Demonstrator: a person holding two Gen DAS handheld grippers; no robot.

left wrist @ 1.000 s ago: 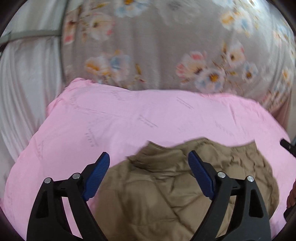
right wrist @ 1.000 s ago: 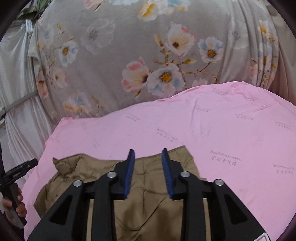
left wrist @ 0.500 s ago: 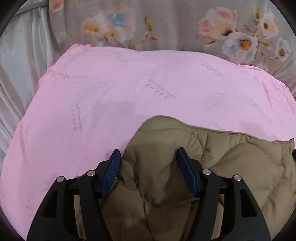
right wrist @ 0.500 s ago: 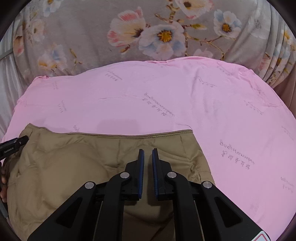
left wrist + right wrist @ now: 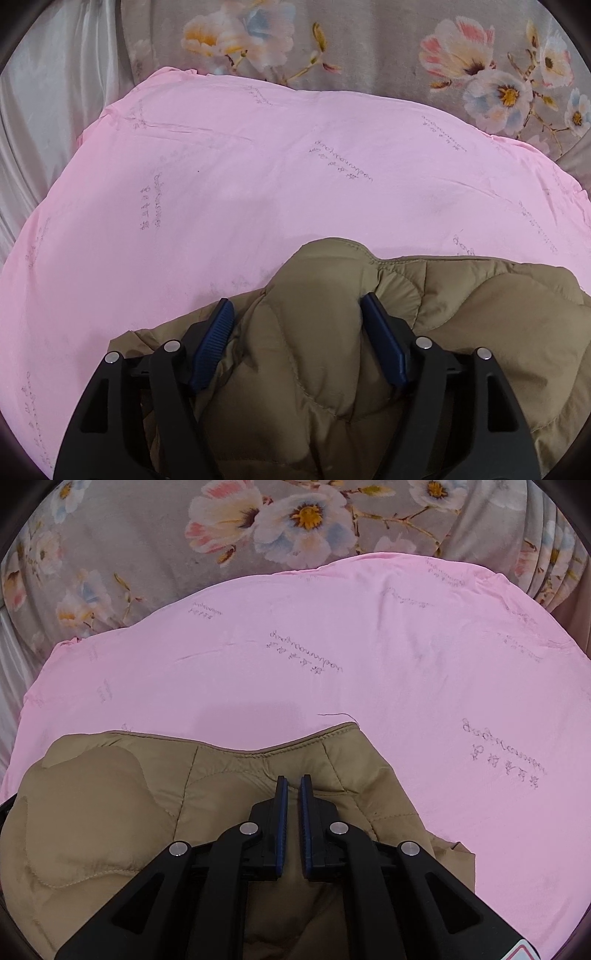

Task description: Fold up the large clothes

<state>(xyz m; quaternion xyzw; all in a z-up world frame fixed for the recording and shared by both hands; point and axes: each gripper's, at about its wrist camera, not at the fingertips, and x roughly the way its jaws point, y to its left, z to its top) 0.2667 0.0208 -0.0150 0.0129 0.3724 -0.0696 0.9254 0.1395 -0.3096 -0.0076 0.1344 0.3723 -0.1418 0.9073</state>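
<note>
Olive-brown quilted jacket, puffy with curved stitch lines and a stitched hem, is laid bunched on a pink sheet printed with grey script. A thick fold of jacket is bracketed by the left gripper; its jaws have just been opening slightly. The right gripper is clamped on a jacket fold near the hem, jaws nearly together. Floral grey fabric is seen behind.
</note>
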